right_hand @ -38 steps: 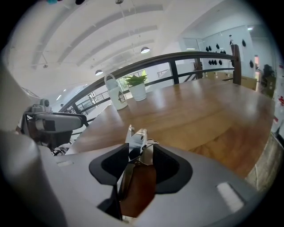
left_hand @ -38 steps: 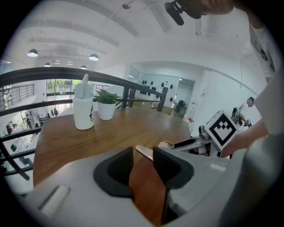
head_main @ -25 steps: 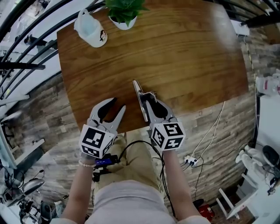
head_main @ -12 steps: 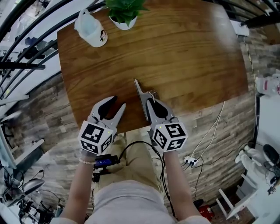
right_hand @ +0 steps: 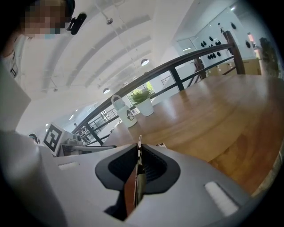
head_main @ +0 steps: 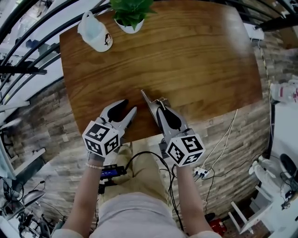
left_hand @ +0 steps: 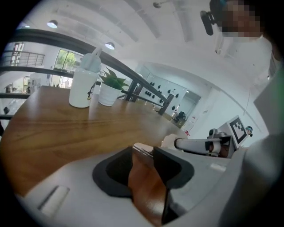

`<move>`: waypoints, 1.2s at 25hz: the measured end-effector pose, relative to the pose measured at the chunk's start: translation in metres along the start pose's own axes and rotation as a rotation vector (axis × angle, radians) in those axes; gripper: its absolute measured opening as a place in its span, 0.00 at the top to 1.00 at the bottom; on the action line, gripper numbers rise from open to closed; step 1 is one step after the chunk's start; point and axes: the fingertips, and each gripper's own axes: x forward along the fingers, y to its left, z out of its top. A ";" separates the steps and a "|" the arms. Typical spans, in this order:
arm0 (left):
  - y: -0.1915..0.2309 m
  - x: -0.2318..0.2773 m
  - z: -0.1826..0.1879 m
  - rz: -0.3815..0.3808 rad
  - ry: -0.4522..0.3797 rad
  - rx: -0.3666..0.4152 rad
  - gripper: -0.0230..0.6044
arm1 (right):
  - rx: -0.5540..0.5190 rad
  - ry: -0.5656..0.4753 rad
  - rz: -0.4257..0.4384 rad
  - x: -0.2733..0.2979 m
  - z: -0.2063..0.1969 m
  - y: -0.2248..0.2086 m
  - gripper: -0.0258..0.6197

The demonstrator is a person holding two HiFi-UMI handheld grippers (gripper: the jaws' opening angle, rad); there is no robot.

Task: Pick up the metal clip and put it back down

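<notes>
At the near edge of the table (head_main: 195, 51), the right gripper (head_main: 161, 106) pinches the metal clip (head_main: 146, 98) while the left gripper (head_main: 129, 107) gapes empty.

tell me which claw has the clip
The right claw, shut on the metal clip; the left claw is open, only table showing between.

A brown wood table (head_main: 195, 60) fills the middle, with a plant (head_main: 132, 10) and white bottle (head_main: 95, 31) at its far left, black railing (head_main: 21, 70) left, plank floor (head_main: 51, 135) near, and cables (head_main: 222, 142) right.
</notes>
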 end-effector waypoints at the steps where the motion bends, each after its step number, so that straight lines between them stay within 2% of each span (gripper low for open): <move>1: 0.000 0.002 0.000 -0.007 -0.006 -0.018 0.74 | 0.003 -0.007 0.006 -0.001 0.002 0.001 0.87; 9: -0.002 0.012 0.008 -0.068 -0.073 -0.163 0.70 | -0.014 -0.070 0.084 -0.006 0.023 0.018 0.87; 14: 0.005 0.014 0.019 -0.110 -0.187 -0.354 0.67 | -0.011 -0.090 0.150 -0.007 0.030 0.032 0.87; 16: 0.007 0.014 0.024 -0.124 -0.222 -0.405 0.66 | -0.005 -0.096 0.169 -0.007 0.032 0.035 0.87; 22: 0.003 0.008 0.032 -0.164 -0.258 -0.481 0.65 | 0.051 -0.117 0.208 -0.010 0.038 0.037 0.87; 30: -0.006 -0.004 0.036 -0.182 -0.304 -0.505 0.65 | 0.037 -0.102 0.259 -0.014 0.031 0.055 0.87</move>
